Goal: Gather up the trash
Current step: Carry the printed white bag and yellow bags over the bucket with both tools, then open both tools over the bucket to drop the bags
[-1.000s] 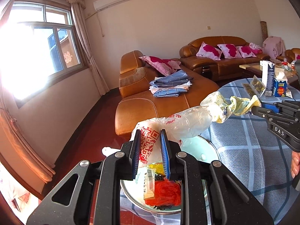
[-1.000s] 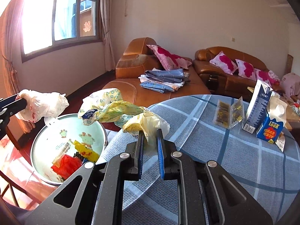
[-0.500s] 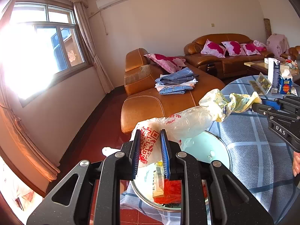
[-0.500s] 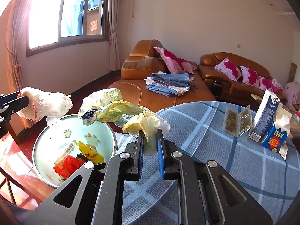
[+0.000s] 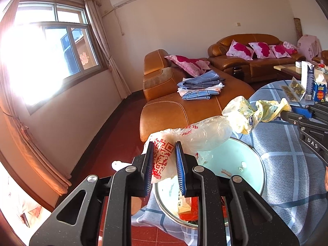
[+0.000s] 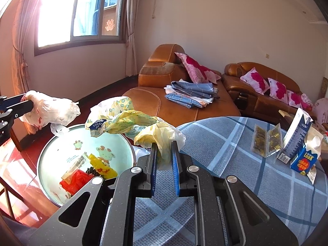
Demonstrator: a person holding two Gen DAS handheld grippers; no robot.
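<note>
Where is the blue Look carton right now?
In the right wrist view, the blue Look carton stands at the far right of the checked tablecloth, beside a taller white-and-navy carton.

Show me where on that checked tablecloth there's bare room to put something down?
The broad stretch of tablecloth between the right gripper and the cartons is bare. It is crowded at the far right edge, with snack packets beside the cartons, and at the left around the basin.
</note>
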